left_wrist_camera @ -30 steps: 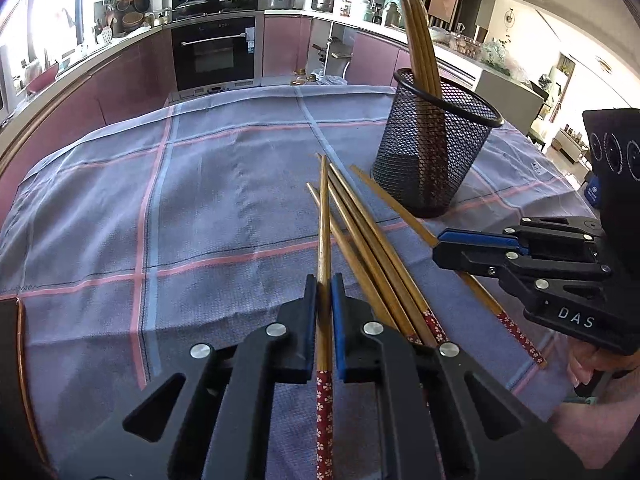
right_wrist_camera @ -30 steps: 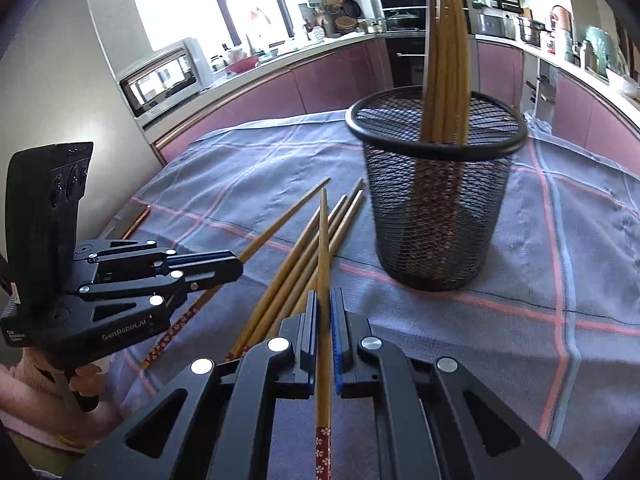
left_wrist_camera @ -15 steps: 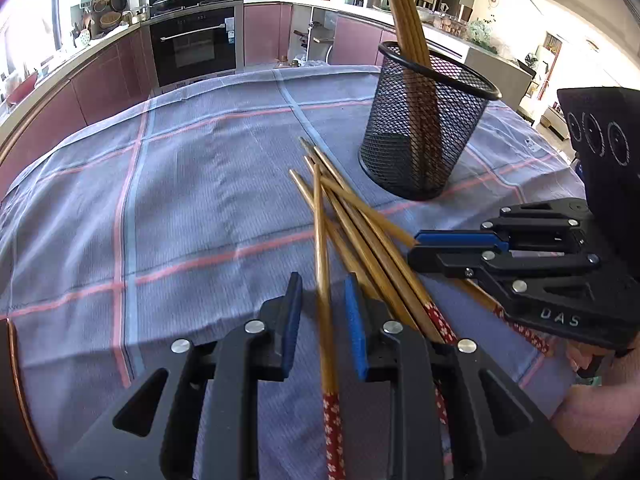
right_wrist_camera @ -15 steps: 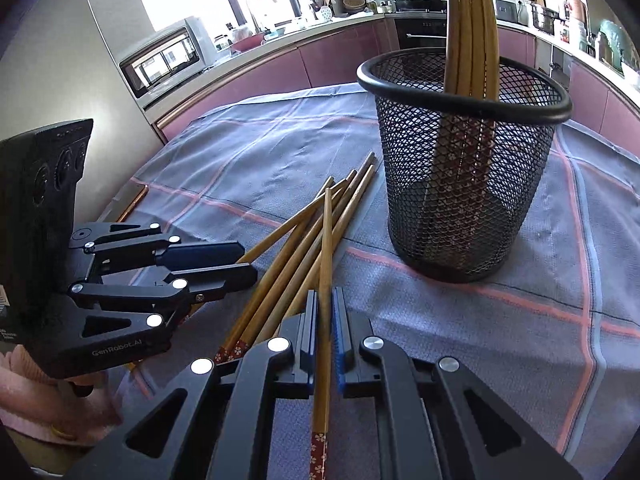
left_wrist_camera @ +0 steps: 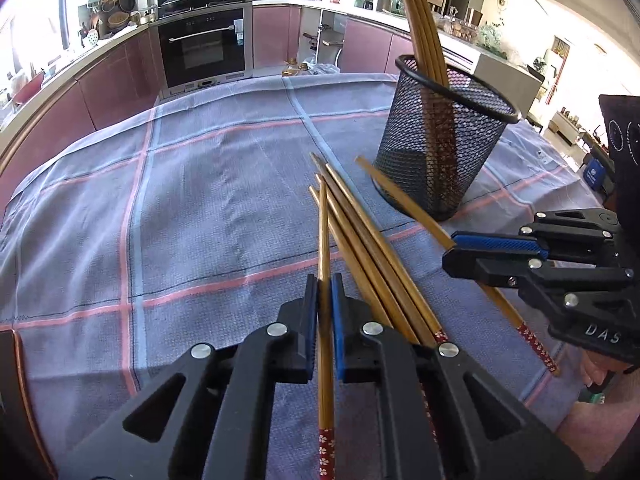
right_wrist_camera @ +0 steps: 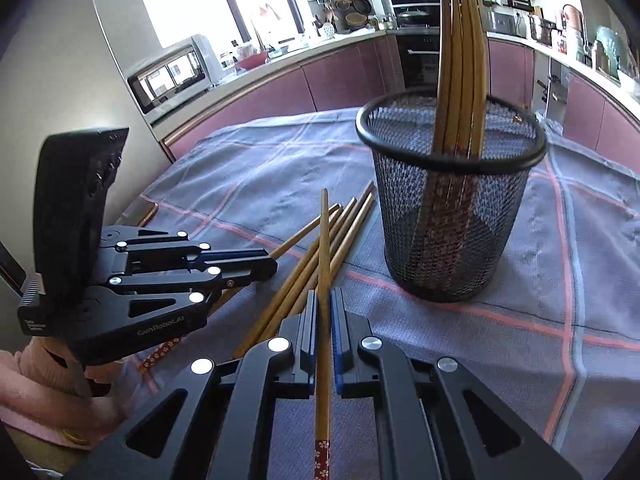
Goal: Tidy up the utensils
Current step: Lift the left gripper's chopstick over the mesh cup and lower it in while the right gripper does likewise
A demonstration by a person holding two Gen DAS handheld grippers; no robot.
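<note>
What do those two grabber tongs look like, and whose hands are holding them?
Both tongs, left and right, are angular black plastic with triangular cut-outs, round silver screws and blue inner pads. The left has "GenRobot.AI" in pale lettering; the right shows "DAS". A pink sleeve covers the left arm.

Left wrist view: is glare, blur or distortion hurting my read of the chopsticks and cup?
Left wrist view: window top left blown out, counters bowed by the fisheye, but the chopstick in the left tongs and the cup are sharp. Right wrist view: window glare too, cup rim slightly smeared, standing chopsticks curved by the lens.
</note>
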